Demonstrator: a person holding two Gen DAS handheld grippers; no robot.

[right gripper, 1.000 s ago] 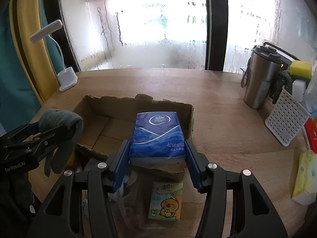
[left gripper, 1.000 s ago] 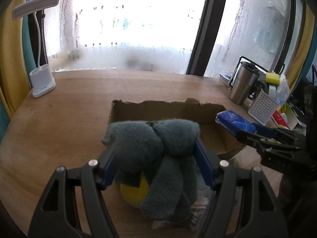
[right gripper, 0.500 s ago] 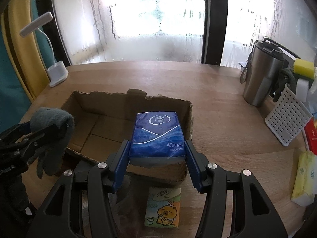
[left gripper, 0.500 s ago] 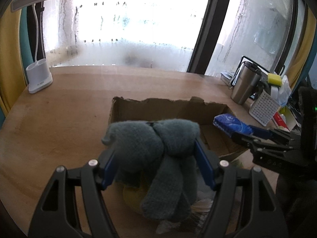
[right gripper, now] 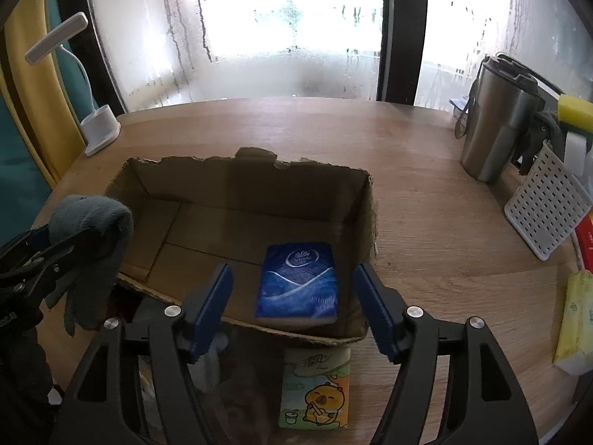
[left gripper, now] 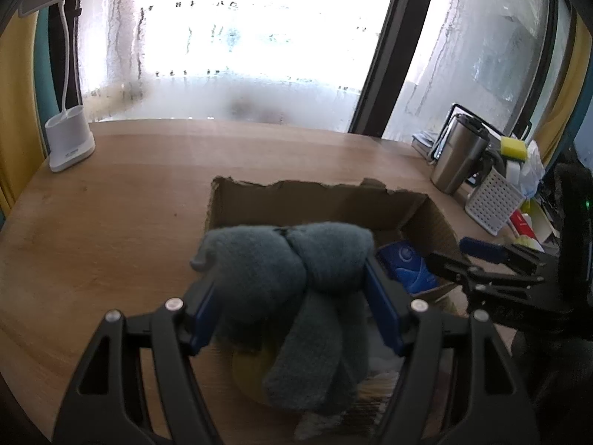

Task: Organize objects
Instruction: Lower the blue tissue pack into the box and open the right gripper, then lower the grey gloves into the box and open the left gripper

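A torn cardboard box (right gripper: 252, 174) (left gripper: 315, 200) sits open on the wooden table. A blue tissue pack (right gripper: 298, 285) (left gripper: 406, 265) lies flat on the box floor at its near right corner. My right gripper (right gripper: 292, 296) hovers just above it, jaws opening, pads clear of the pack on both sides. My left gripper (left gripper: 289, 293) is shut on a grey knitted glove (left gripper: 285, 285) (right gripper: 92, 230), held over the box's near left edge. In the left wrist view the right gripper (left gripper: 470, 259) appears at the right, above the box.
A tissue pack with a yellow cartoon chick (right gripper: 315, 389) lies in front of the box. A steel tumbler (right gripper: 496, 126), a white perforated basket (right gripper: 545, 204) and a yellow pack (right gripper: 574, 322) stand at the right. A white desk lamp (left gripper: 68, 141) is far left.
The right gripper's jaws have spread and let go of the blue tissue pack, which now lies on the box floor. The left gripper still holds the glove, barely moved.
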